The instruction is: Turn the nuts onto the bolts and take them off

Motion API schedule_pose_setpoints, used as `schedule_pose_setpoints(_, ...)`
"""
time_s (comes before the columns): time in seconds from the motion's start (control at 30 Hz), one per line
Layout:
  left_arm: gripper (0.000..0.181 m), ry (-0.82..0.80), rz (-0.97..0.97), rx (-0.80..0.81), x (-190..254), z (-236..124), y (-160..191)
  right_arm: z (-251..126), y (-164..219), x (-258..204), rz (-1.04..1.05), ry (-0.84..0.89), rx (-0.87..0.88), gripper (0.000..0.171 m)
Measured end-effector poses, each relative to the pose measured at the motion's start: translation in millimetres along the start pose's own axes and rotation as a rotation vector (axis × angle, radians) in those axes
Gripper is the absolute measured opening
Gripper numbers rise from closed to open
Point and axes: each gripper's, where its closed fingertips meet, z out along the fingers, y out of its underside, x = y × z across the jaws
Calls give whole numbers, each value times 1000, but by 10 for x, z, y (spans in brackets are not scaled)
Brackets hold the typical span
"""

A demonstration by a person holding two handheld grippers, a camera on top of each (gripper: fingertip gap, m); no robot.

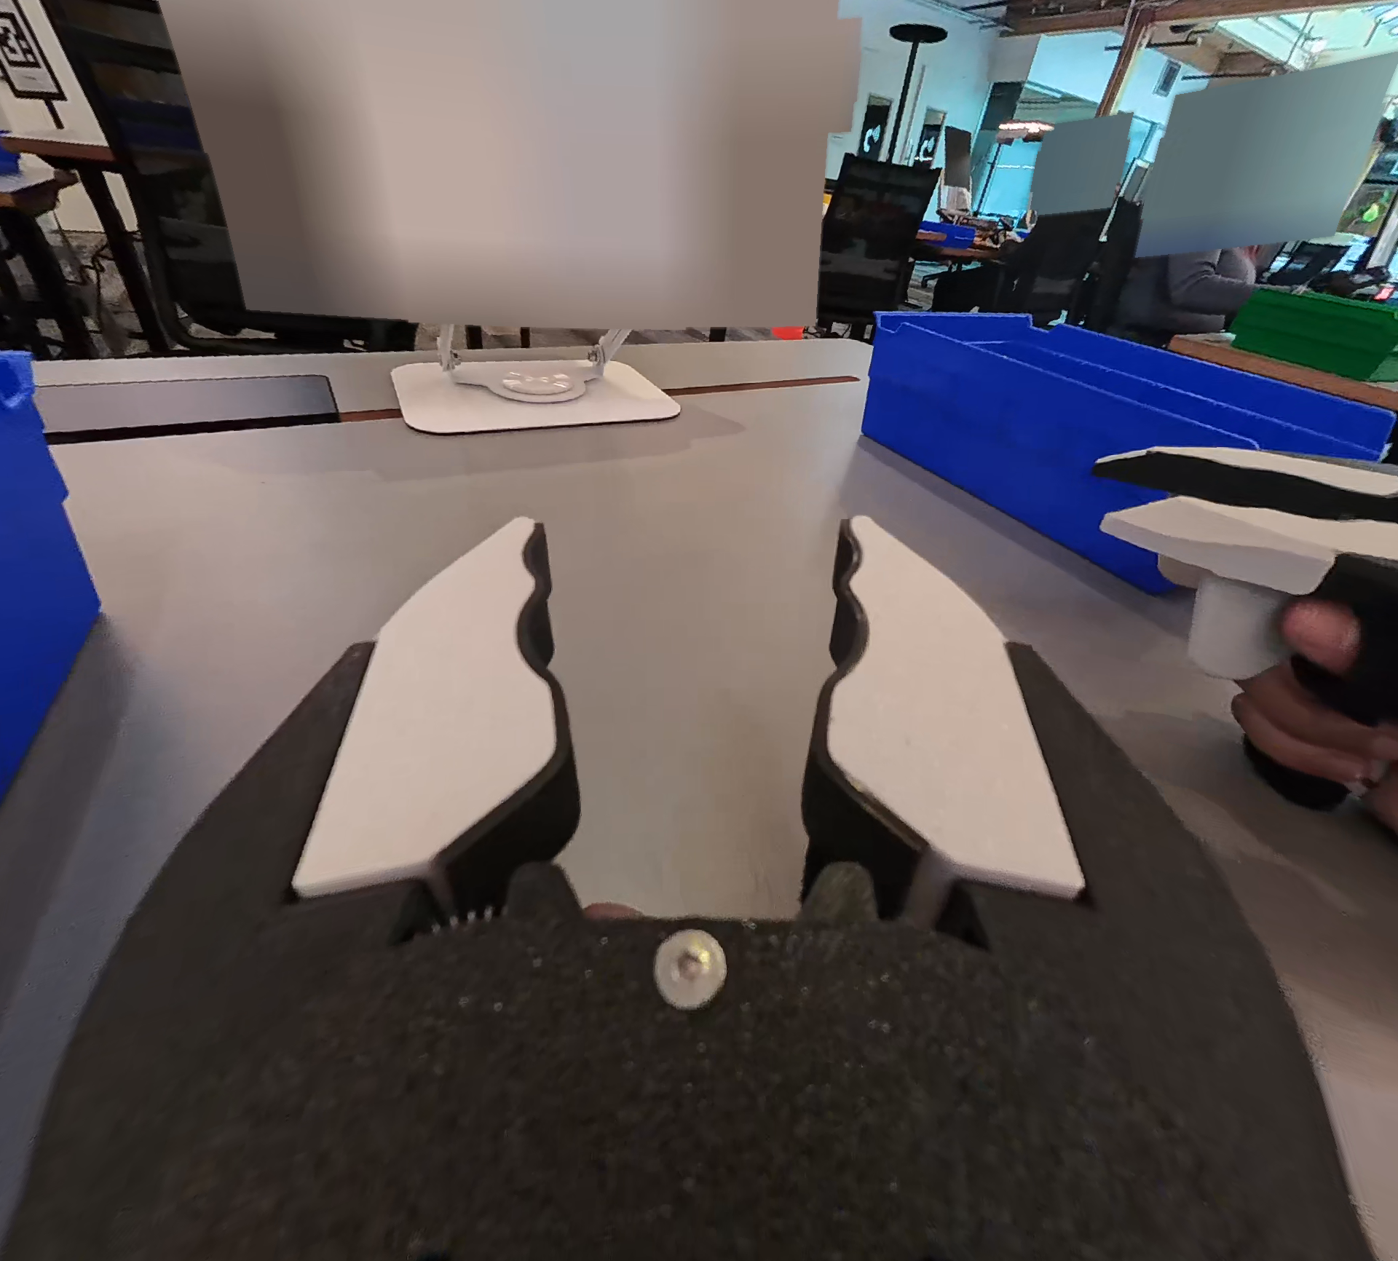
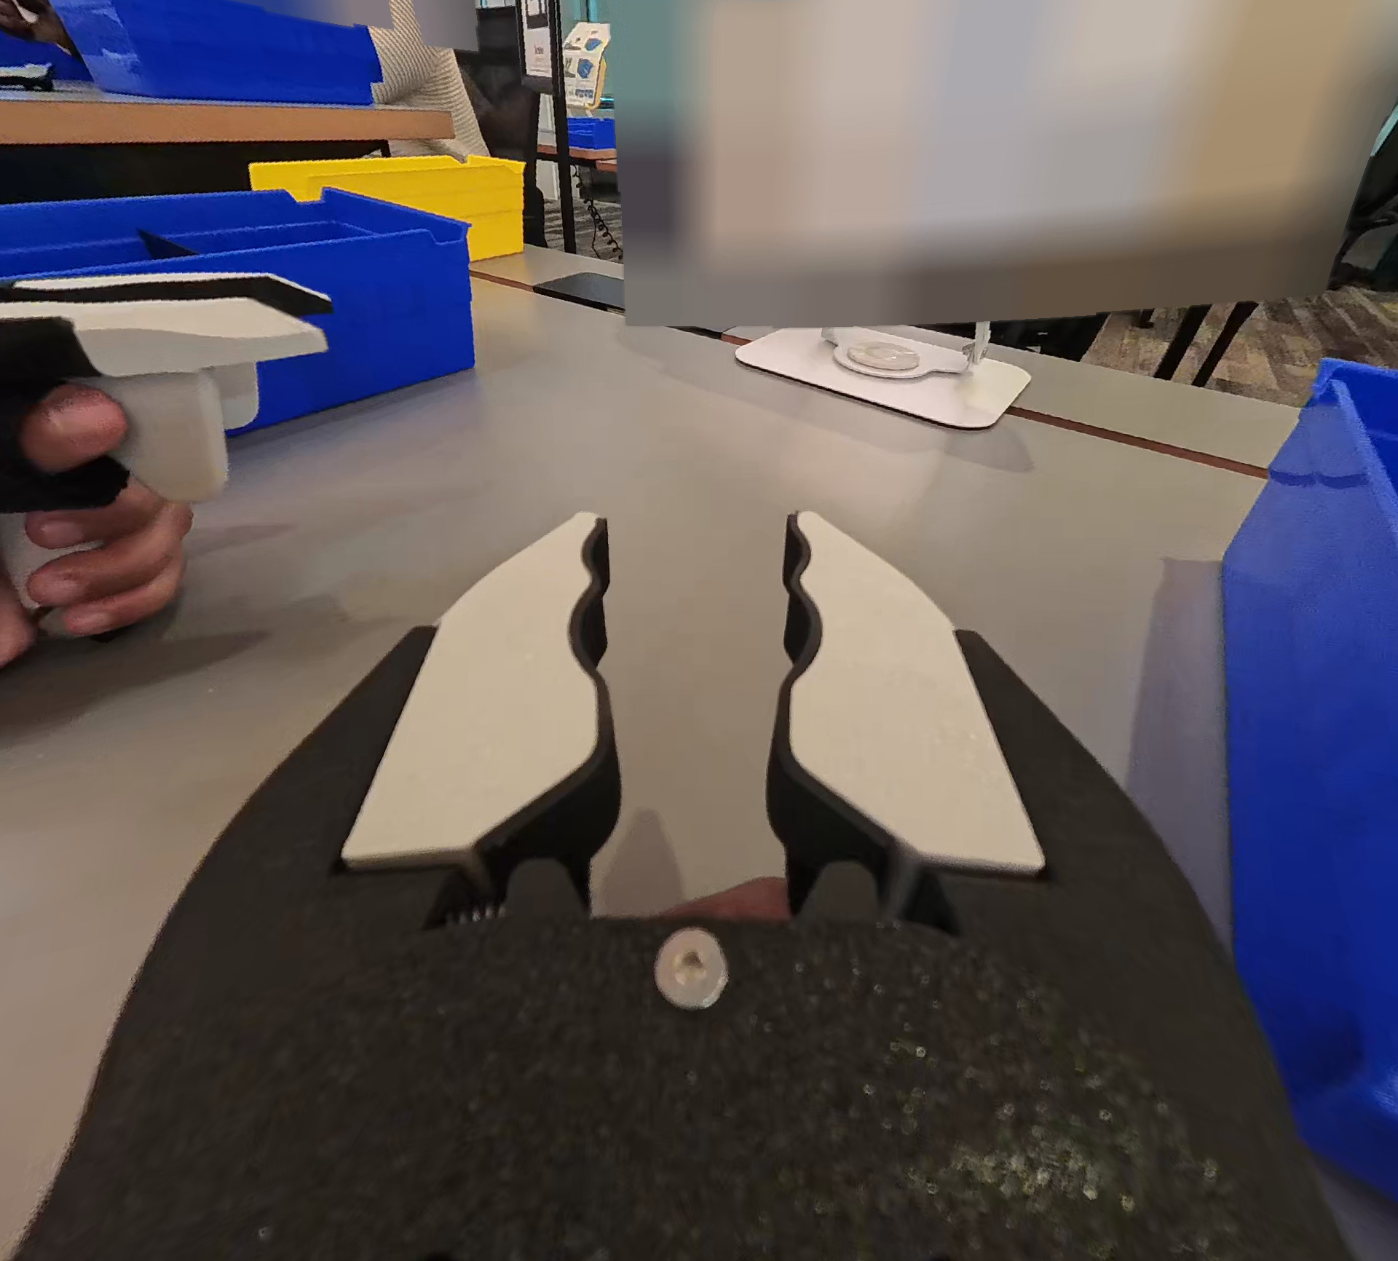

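Note:
No nuts or bolts show in either view. My left gripper (image 1: 692,532) is open and empty, held low over the grey table (image 1: 681,483). My right gripper (image 2: 696,529) is open and empty too, also low over the grey table (image 2: 681,468). The right gripper also shows at the right edge of the left wrist view (image 1: 1241,498), held by a hand. The left gripper shows at the left edge of the right wrist view (image 2: 189,317), held by a hand. Both have white fingers with black inner pads.
A blue bin (image 1: 1059,423) stands at the right of the table and another blue bin (image 1: 30,559) at the left. In the right wrist view they appear at right (image 2: 1331,695) and left (image 2: 340,317). A white stand base (image 1: 529,396) sits at the back. A yellow bin (image 2: 424,196) lies beyond.

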Motion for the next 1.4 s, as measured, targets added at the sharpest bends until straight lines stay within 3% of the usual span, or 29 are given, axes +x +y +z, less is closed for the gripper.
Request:
schedule_pose_setpoints(1.13,74,-46,76,-5,28,-2,6,10,1,5,14,-10,2,40)
schedule_pose_setpoints(1.27,72,-58,77,-13,14,7,17,-37,-41,83,13,41,21,40)
schedule_pose_setpoints(1.4,71,-60,94,-20,29,14,27,-264,-233,411,-92,213,-12,42)
